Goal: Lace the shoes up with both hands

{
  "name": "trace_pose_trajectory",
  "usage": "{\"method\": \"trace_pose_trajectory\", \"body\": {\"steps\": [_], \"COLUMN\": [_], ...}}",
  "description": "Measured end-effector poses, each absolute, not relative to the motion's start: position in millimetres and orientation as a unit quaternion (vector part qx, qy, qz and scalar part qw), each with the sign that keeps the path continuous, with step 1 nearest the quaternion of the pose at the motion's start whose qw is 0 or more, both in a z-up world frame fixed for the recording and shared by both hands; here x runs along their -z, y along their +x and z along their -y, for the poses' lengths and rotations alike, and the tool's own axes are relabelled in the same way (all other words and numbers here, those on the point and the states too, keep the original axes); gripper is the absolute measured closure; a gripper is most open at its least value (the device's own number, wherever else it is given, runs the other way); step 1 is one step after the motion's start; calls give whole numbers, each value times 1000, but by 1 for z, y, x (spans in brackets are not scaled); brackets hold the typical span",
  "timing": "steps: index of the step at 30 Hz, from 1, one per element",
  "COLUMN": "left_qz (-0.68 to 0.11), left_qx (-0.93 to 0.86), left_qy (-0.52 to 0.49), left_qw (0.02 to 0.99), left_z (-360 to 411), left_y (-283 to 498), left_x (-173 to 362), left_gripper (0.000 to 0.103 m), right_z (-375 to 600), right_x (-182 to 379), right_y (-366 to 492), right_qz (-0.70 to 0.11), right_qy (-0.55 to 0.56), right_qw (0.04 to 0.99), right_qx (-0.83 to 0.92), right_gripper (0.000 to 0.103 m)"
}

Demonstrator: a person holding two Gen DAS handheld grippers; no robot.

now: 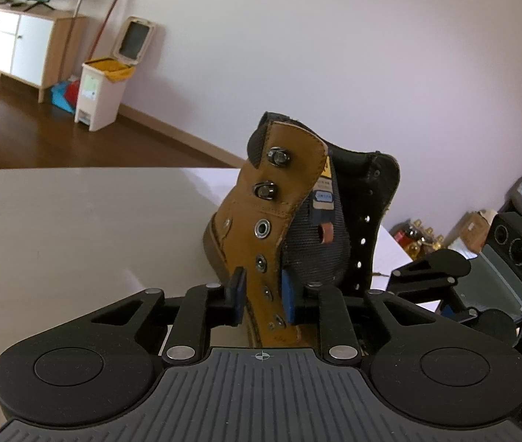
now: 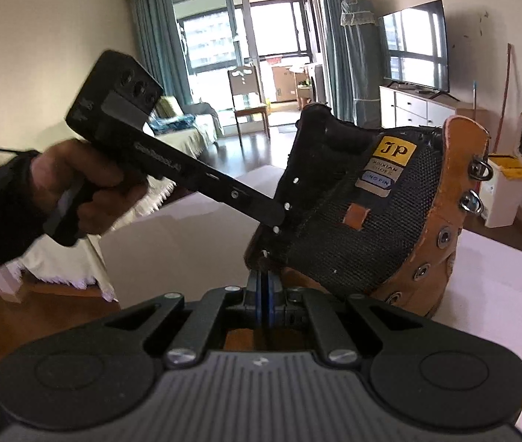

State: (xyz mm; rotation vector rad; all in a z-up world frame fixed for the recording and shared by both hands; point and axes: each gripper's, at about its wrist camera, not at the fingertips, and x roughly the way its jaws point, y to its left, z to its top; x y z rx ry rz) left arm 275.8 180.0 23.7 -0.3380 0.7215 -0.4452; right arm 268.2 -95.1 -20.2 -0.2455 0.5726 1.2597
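Observation:
A tan leather boot [image 1: 279,199] with a black mesh tongue [image 1: 312,254] stands tilted on the pale table [image 1: 58,228]. No lace shows in its eyelets. My left gripper [image 1: 264,296] has its blue pads on either side of the tan eyelet flap [image 1: 261,265], gripping it low down. In the right wrist view the boot [image 2: 390,221] fills the right side. My right gripper [image 2: 264,291] is shut on the lower edge of the black eyelet flap [image 2: 298,184]. The left gripper's body [image 2: 172,158] and the hand holding it show at the left.
A white bin with a yellow liner [image 1: 102,92] and a sideboard [image 1: 17,44] stand by the far wall. The right gripper's body [image 1: 482,280] is at the right edge. A television [image 2: 416,44], a chair [image 2: 246,99] and a sofa [image 2: 183,125] stand beyond the table.

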Motion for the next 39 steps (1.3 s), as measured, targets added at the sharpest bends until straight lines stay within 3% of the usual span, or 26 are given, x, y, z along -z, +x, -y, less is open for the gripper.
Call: {"method": "trace_pose_trajectory", "body": {"steps": [7, 11, 13, 17, 23, 26, 31, 33, 35, 39], "left_qz": [-343, -328, -319, -305, -290, -278, -270, -279, -293, -332], "left_qx": [215, 230, 239, 274, 313, 325, 320, 278, 219, 94], "left_qy": [-162, -140, -81, 22, 135, 156, 178, 187, 180, 183], "left_qw": [900, 905, 914, 912, 894, 890, 891, 900, 913, 921], "left_z": [-182, -181, -178, -163, -142, -138, -137, -148, -170, -212], "left_y": [275, 266, 256, 248, 253, 260, 250, 239, 226, 203], "left_x": [-23, -28, -29, -23, -11, -7, -5, -7, -9, -10], "left_gripper": [76, 56, 55, 60, 86, 94, 101, 101, 101, 101], "right_z": [78, 69, 67, 67, 65, 63, 63, 68, 86, 138], "right_x": [21, 18, 17, 17, 18, 17, 15, 12, 6, -6], "right_y": [269, 270, 269, 270, 272, 271, 267, 261, 251, 239], "right_qz": [-264, -261, -259, -260, -262, -263, -265, -252, -232, -204], "right_qy": [-139, -156, -168, -175, -179, -181, -181, -182, -172, -131], "right_qw": [760, 763, 763, 761, 760, 759, 760, 769, 788, 836], "right_qx": [-578, -570, -568, -568, -568, -567, -565, -558, -543, -493], "right_gripper": [98, 98, 98, 98, 98, 98, 98, 94, 83, 84]}}
